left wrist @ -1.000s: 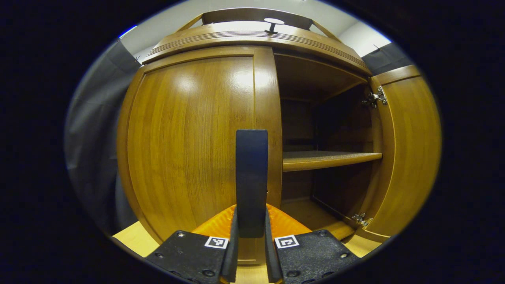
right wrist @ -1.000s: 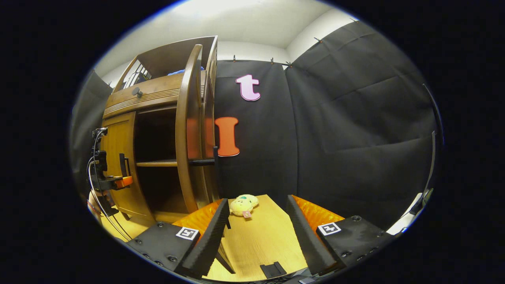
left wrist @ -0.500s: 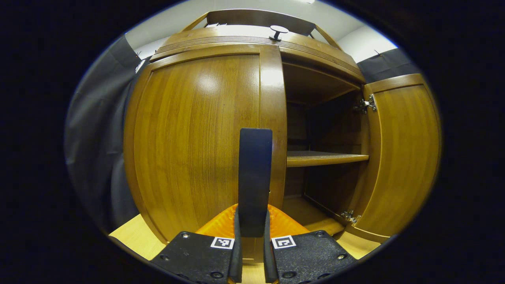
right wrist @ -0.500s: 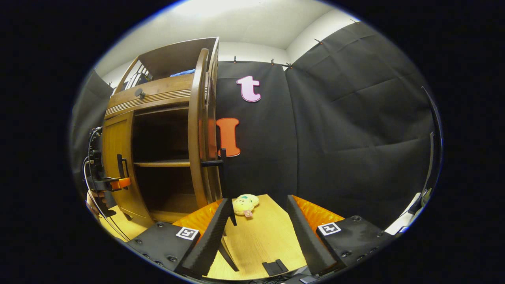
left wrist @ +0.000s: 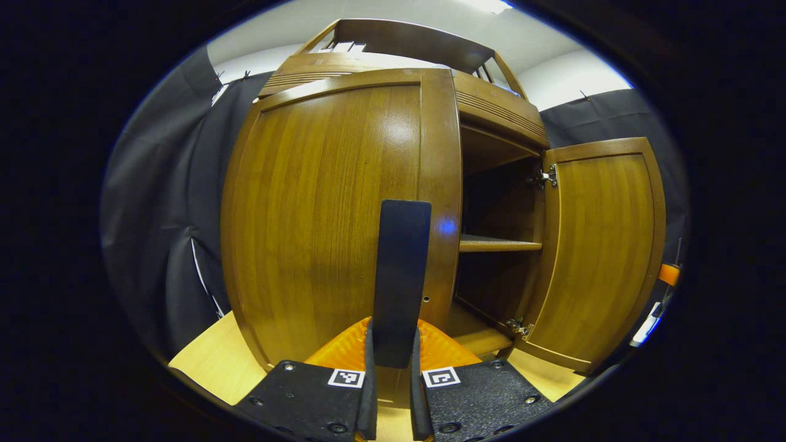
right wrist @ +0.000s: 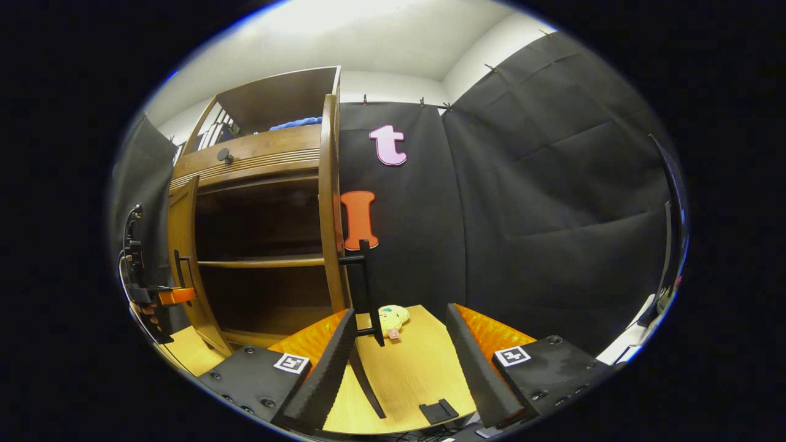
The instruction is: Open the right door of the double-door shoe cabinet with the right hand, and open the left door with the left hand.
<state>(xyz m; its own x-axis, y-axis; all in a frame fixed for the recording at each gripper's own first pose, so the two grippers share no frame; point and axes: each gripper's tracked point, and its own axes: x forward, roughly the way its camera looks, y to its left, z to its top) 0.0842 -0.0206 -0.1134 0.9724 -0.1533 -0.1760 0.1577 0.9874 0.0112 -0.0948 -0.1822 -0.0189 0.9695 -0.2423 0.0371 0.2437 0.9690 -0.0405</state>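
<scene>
Two doors, both off the cabinet front now. A second ago the left door sat flush across the opening; since then it has swung out toward me, hinged on its far left edge, and more of the interior shows to the right of my left claw. That claw is clamped on the left door's handle, a flat dark vertical bar rising straight ahead of my fingertips, both fingers pressed against its sides.

Right door stands wide open, well to the right of the left claw, inner face toward me, metal hinges at top and bottom. From the right gripper view I see it edge-on, just ahead and left of my right claw, whose fingers are spread apart around nothing; the right door's handle juts out just beyond them.

My read: right half done, left half partway; pull needs to follow the door's arc.

Materials: cabinet in glossy amber wood, vertical grain, framed flat panels, one shelf inside, grooved moulding above. Pale wood-grain floor, with a small soft plush toy ahead.
</scene>
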